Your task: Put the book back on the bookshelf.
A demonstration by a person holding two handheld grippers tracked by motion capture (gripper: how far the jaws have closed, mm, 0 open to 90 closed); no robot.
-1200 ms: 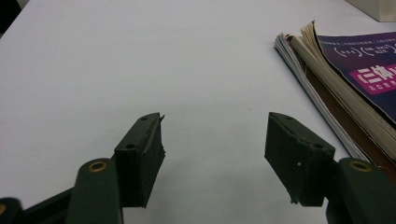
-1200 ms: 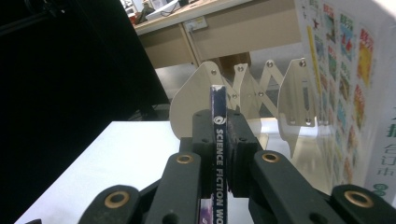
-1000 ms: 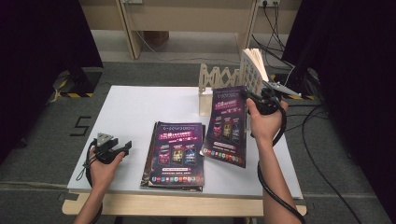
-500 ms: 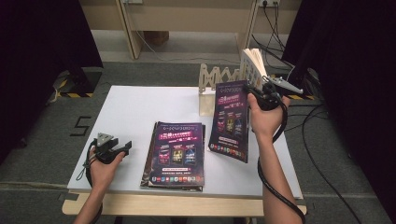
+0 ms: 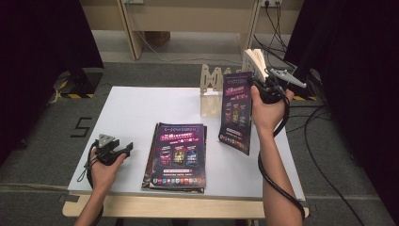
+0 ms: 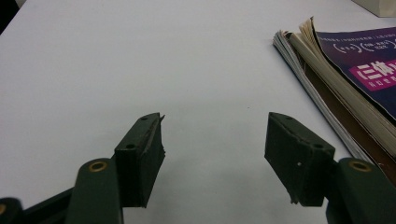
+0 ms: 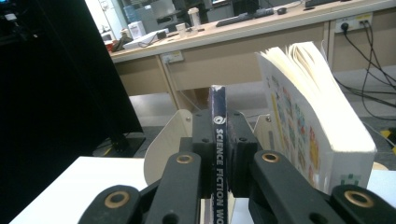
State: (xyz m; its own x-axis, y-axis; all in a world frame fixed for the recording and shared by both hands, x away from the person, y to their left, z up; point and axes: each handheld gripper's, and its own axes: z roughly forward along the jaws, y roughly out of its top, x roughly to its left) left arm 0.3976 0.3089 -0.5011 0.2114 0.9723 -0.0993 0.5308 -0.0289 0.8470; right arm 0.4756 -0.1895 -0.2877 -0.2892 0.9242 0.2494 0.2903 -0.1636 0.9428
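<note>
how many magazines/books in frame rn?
3 at least. One magazine held upright, clamped in the right gripper; a stack of magazines lying flat on the table, exact number unclear; one thick book standing in the wooden rack behind.

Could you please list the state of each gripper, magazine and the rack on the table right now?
Left gripper: open, empty, low over the table.
Right gripper: shut on the held magazine's spine.
Held magazine: lifted, hanging upright beside the rack.
Magazine stack: flat on the table, covers up.
Wooden rack: standing, one book in it.
</note>
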